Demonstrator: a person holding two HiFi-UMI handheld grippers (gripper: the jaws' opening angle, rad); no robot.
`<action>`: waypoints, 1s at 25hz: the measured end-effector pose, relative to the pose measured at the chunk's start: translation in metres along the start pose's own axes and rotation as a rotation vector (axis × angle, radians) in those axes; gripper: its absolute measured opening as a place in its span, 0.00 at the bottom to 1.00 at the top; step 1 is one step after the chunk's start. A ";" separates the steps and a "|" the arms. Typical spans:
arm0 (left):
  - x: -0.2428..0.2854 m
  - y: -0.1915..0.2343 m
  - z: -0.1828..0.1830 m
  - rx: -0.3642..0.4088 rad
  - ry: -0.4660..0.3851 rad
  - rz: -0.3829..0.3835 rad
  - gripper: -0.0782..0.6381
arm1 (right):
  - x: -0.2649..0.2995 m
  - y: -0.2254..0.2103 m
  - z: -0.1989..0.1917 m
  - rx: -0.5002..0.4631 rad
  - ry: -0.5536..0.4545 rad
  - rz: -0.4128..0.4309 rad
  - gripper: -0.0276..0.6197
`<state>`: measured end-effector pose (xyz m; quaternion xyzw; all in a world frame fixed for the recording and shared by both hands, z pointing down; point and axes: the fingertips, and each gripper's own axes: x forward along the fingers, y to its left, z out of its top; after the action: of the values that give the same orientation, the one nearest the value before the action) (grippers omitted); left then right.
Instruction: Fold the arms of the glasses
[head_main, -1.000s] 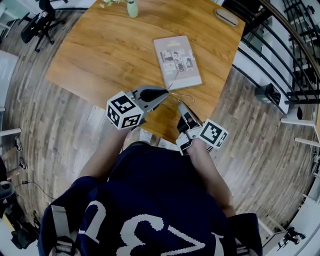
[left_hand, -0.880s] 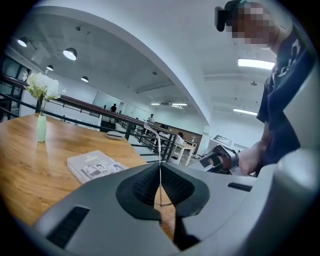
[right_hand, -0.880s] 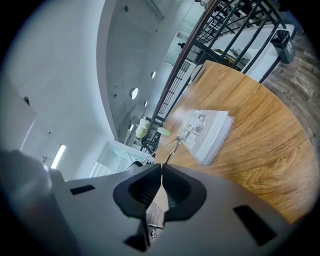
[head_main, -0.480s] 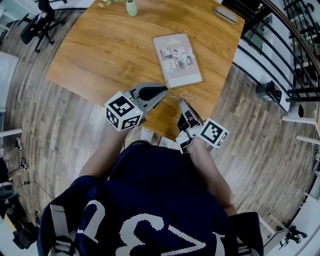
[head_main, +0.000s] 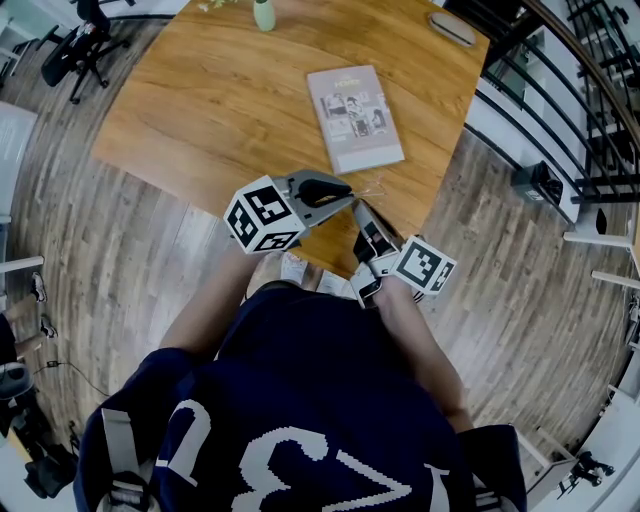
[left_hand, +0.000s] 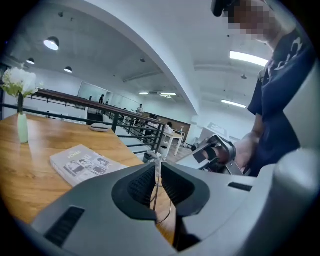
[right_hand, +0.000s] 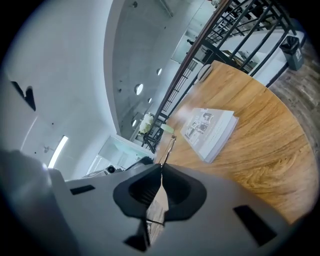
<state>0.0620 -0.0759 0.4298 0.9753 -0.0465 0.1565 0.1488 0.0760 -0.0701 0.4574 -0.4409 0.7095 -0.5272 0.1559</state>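
Over table (head_main: 200, 110) edge: left claw (left_hand: 157, 165), right claw (right_hand: 162, 166) both pinched shut on thin glasses (right_hand: 168, 150).

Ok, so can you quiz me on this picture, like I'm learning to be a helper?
1. True or false: the book lies closed on the table.
2. What is the right tool pinching? A: a pen. B: the glasses. C: a spoon.
3. Fill the gap: the vase holds white ___.

Key: 1 true. 2 B. 3 flowers.
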 end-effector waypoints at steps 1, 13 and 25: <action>-0.002 0.002 0.003 -0.024 -0.031 0.008 0.14 | -0.001 -0.002 -0.001 0.006 0.001 -0.004 0.09; -0.052 0.033 -0.005 -0.138 -0.164 0.210 0.15 | 0.002 -0.085 -0.020 0.286 -0.017 -0.170 0.09; -0.065 0.024 -0.043 -0.211 -0.140 0.248 0.15 | 0.026 -0.135 -0.035 0.468 0.016 -0.297 0.09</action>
<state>-0.0156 -0.0826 0.4546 0.9496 -0.1929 0.0995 0.2263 0.0996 -0.0772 0.5970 -0.4878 0.4973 -0.6973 0.1690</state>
